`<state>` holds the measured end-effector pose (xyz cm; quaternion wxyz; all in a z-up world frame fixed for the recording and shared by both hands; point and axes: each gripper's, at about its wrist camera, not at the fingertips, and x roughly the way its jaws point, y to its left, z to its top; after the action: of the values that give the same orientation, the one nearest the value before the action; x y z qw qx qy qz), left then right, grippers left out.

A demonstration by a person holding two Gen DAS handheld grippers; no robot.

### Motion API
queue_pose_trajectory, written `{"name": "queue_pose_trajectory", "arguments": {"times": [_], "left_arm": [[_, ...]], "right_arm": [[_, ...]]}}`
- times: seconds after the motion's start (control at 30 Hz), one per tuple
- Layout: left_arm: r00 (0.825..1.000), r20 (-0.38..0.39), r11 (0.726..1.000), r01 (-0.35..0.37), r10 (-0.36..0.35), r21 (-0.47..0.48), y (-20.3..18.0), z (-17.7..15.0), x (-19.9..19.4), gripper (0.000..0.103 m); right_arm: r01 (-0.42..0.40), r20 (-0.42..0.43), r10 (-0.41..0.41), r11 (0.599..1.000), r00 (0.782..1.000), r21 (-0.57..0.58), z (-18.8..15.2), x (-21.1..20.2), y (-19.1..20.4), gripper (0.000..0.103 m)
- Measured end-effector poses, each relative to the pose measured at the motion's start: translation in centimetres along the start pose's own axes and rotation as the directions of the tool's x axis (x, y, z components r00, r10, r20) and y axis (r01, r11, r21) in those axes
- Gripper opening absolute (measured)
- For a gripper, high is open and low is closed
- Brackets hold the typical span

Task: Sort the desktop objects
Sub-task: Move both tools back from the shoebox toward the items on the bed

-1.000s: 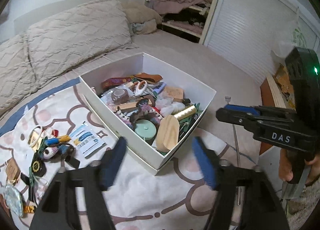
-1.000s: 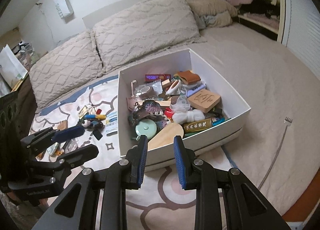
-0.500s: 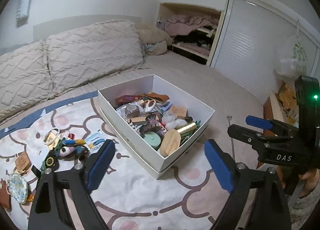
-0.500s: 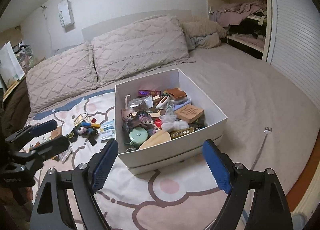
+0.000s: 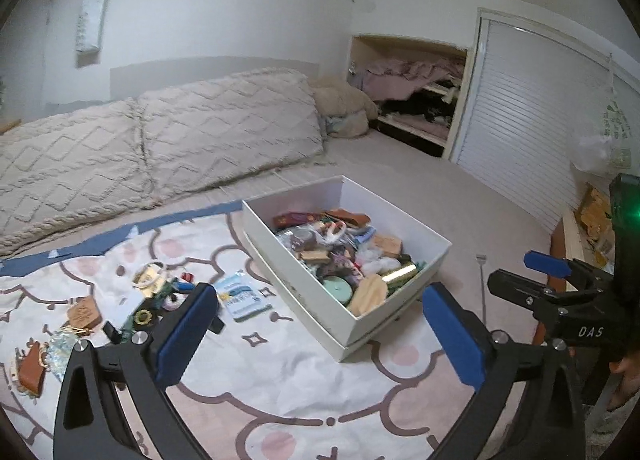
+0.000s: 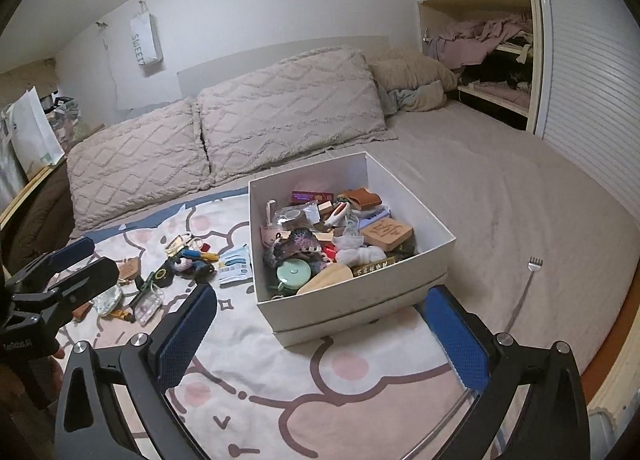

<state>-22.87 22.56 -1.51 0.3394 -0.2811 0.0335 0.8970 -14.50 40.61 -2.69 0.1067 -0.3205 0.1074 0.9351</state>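
The white box (image 6: 356,302) crammed with small clutter sits on the pink patterned blanket (image 6: 280,380) on the bed, with more small stuff (image 6: 176,264) scattered just left of it. Both claws hang in front of the box: left gripper (image 5: 320,324) and right gripper (image 6: 322,324) are both opening wide, nothing between the jaws.
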Motion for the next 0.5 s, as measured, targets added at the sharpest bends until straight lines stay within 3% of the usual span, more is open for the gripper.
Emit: {"name": "queue_pose_trajectory", "arguments": {"times": [0.5], "left_arm": [[0.994,0.052,0.995,-0.093,0.095,-0.027,2.3,-1.0,-3.7,0.103]], "right_arm": [[-0.029,0.014,0.029,1.000,0.999,-0.005,-0.6,-0.6,1.6,0.103]]}}
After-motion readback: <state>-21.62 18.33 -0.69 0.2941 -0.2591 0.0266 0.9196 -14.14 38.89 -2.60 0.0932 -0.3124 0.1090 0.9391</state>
